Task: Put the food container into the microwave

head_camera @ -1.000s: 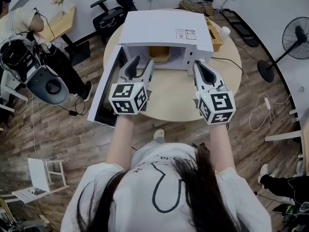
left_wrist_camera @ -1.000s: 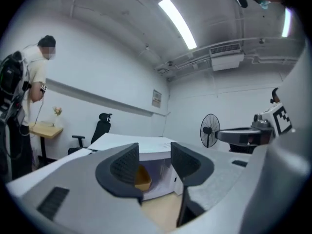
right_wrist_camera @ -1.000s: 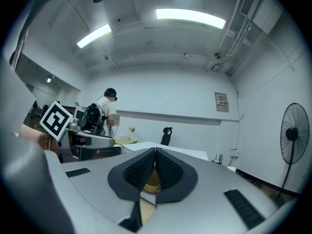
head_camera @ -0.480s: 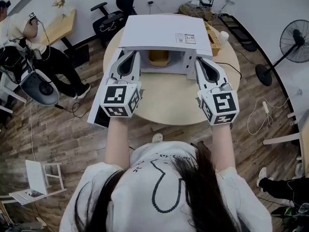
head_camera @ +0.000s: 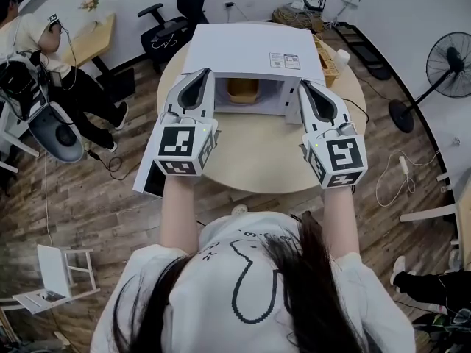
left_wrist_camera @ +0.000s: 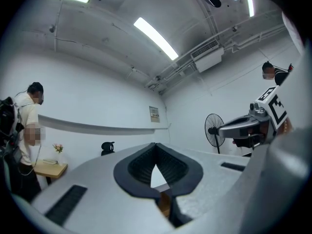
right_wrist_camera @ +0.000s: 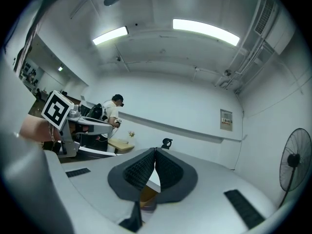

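The white microwave [head_camera: 254, 50] stands on the round wooden table [head_camera: 257, 149] with its door [head_camera: 149, 176] swung open to the left. The yellow food container [head_camera: 241, 89] sits inside the cavity. My left gripper [head_camera: 202, 77] is held up in front of the cavity's left edge, over the door hinge. My right gripper [head_camera: 307, 88] is in front of the microwave's right side. Both are shut with nothing between the pads, tips touching. In the left gripper view a sliver of the container [left_wrist_camera: 165, 202] shows below the pads [left_wrist_camera: 146, 167].
A wicker basket [head_camera: 327, 59] and a white cup [head_camera: 341, 51] sit at the table's back right. Around the table are a standing fan [head_camera: 450, 56], a black office chair [head_camera: 171, 22], a seated person [head_camera: 33, 39] by a small desk [head_camera: 90, 35], and a white stool [head_camera: 59, 271].
My left gripper has shifted left and up, now over the door hinge. The right gripper rose slightly. The container has stayed inside the microwave.
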{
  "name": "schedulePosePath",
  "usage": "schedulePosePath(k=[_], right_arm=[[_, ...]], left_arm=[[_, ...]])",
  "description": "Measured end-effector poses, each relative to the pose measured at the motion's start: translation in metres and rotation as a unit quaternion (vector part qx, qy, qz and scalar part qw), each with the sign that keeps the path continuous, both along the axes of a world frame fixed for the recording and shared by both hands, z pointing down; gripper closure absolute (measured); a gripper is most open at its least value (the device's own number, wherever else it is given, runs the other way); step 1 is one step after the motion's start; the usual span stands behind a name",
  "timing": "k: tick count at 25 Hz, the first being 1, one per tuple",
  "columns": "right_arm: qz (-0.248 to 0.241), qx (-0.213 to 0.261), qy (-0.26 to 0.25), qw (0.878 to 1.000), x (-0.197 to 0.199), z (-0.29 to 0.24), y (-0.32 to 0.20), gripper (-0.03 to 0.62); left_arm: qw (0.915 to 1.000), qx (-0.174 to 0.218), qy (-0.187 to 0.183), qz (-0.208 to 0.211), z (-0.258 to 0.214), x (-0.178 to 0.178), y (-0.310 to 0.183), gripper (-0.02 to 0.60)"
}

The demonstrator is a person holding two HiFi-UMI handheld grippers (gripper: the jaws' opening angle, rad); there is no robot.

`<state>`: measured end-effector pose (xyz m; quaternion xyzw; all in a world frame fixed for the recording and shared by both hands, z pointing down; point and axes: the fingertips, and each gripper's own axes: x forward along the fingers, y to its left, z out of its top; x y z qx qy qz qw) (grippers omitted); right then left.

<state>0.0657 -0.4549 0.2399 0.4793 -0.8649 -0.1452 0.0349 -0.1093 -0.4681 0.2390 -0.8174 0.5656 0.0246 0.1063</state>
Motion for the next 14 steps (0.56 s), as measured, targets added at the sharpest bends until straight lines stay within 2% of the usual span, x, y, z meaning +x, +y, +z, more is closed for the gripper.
schedulePosePath(k=[14], right_arm=[[0.008, 0.012, 0.005, 1.0, -0.001, -0.004, -0.018, 0.566]], left_arm=[[0.9997, 0.02, -0.017, 0.001, -0.009, -0.003, -0.015, 0.572]])
